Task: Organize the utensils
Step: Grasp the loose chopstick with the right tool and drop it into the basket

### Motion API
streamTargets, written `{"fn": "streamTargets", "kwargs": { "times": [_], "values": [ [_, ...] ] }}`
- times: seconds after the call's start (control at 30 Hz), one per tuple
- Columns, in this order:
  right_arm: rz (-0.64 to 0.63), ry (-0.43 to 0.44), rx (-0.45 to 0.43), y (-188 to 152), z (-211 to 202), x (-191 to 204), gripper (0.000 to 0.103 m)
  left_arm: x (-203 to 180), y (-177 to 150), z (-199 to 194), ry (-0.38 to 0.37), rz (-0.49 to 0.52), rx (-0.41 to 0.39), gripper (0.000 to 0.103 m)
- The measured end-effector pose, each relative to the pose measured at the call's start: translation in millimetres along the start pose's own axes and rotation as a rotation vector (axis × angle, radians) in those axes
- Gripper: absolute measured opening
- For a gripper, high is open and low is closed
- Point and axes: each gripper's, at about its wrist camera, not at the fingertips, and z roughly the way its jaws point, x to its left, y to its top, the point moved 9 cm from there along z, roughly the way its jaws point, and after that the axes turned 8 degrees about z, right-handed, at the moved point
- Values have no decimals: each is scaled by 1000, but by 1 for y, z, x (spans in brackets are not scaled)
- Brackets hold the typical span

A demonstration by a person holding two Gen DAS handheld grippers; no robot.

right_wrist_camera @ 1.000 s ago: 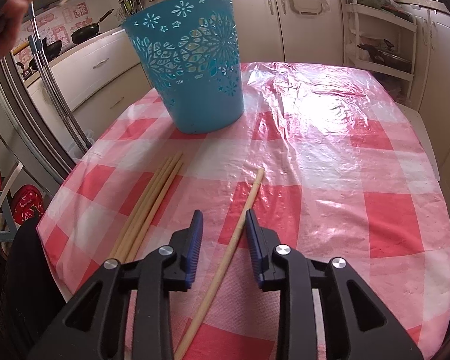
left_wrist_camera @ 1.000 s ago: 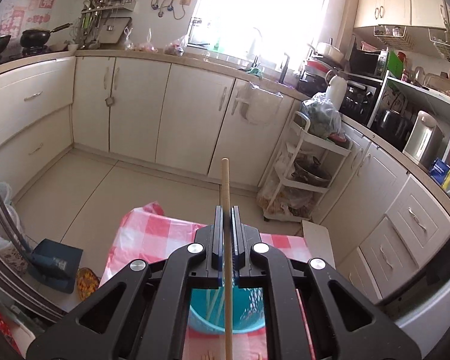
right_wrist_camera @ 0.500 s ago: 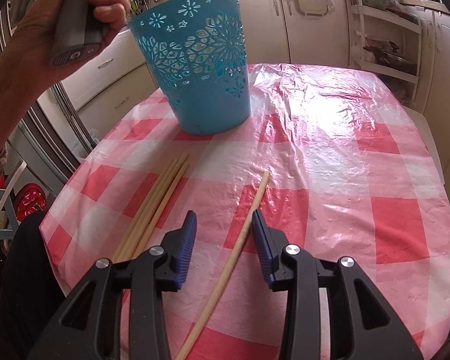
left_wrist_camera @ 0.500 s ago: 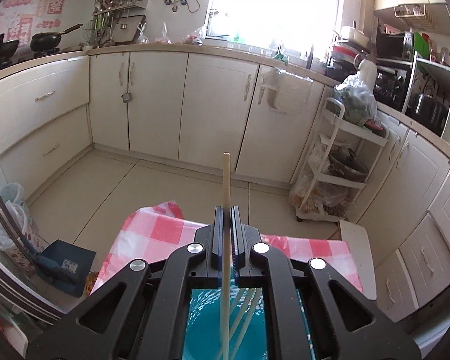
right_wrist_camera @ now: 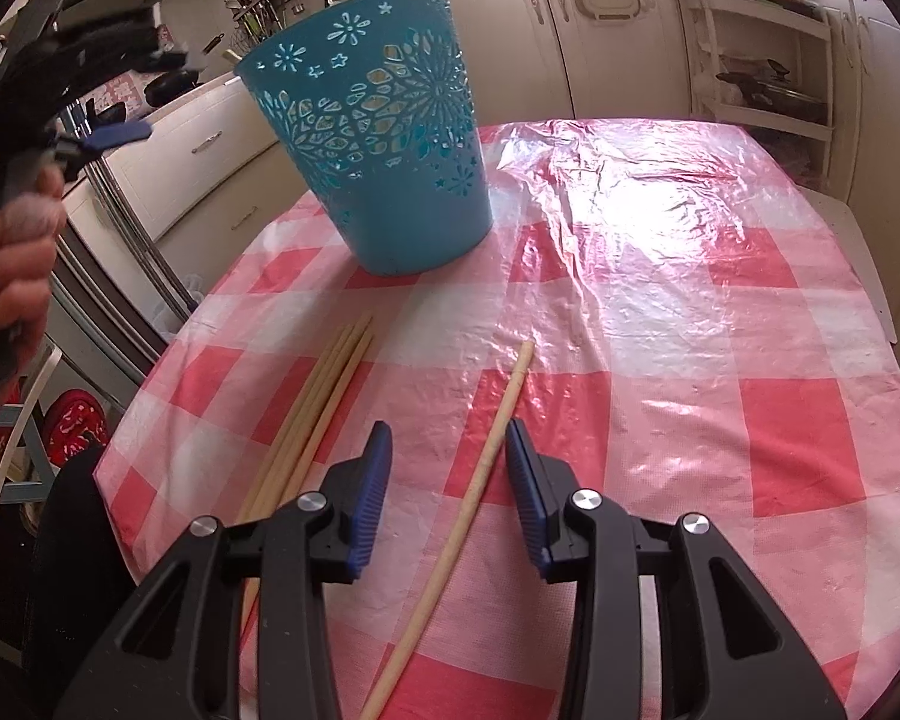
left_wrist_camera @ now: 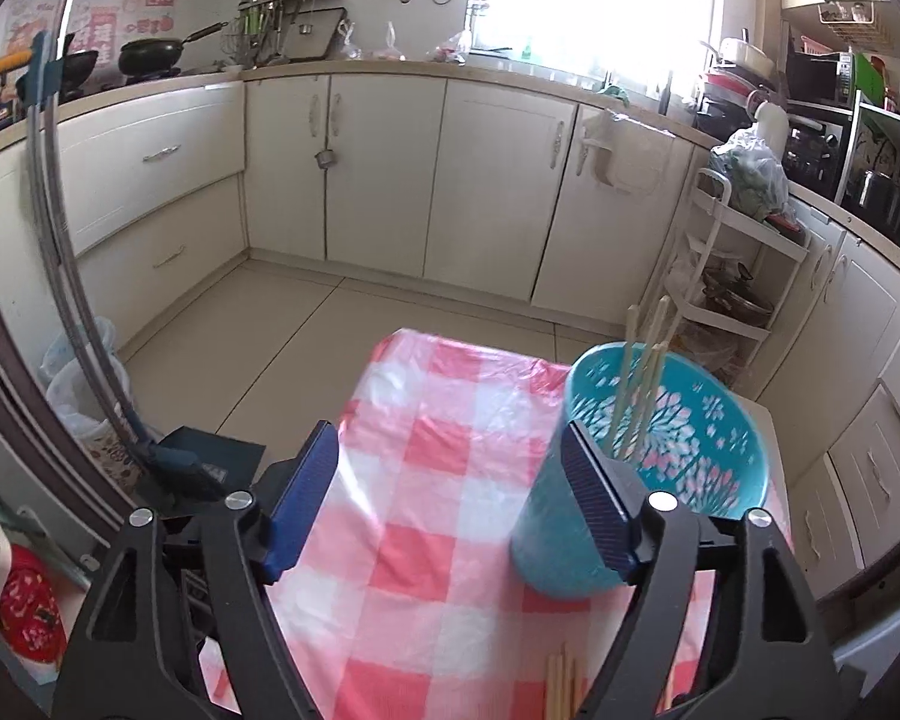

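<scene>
Though slim – pale wooden chopstick [right_wrist_camera: 480,480]

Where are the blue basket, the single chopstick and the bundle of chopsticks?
blue basket [right_wrist_camera: 384,180]: right wrist view, patterned side wall.
single chopstick [right_wrist_camera: 486,468]: right wrist view, mid-shaft.
bundle of chopsticks [right_wrist_camera: 324,396]: right wrist view, upper shafts.

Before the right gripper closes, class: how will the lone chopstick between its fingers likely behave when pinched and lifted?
The lone chopstick looks stiff and light, so it should lift without sagging. Being thin and round on the glossy tablecloth, it may roll. The right gripper straddles it off-centre, so it might tilt.
</scene>
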Motion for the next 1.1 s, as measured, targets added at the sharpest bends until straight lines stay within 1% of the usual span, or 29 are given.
{"fn": "streamTargets", "kwargs": {
  "times": [0.13,0.23,0.3,0.33,0.37,0.43,0.47,0.57,0.63,0.73,0.87,0.93,1.0,1.1],
  "values": [
    [32,-12,7,2,0,-4,39,42,-59,1,29,-8,102,75],
    [2,-63,8,3,1,-3,35,70,-98,-1,75,14,147,75],
    [-66,-108,10,2,4,2,30,83,-117,-3,96,23,164,75],
    [-114,-118,14,0,6,6,21,90,-127,-4,96,15,170,75],
    [-180,-131,19,-2,8,13,17,95,-134,-5,89,4,173,75],
    [-266,-130,36,-6,10,22,13,106,-148,-5,87,-6,176,75],
    [-268,-127,44,-6,10,22,13,111,-154,-5,84,-12,178,75],
    [-225,-137,59,-5,10,16,14,114,-158,-8,54,-36,162,75],
    [-212,-141,68,-5,10,15,14,111,-158,-10,45,-14,146,75],
    [-219,-157,72,-5,11,15,14,96,-155,-6,42,14,145,75],
    [-201,-138,72,-5,10,15,7,89,-152,-6,45,33,140,75],
    [-148,-104,77,-5,7,12,6,88,-152,-6,43,29,142,75],
    [-80,-38,63,-1,-1,10,6,89,-153,-4,39,20,148,75],
    [9,64,19,13,-20,12,6,91,-155,-2,33,7,157,75]
  ]
}}
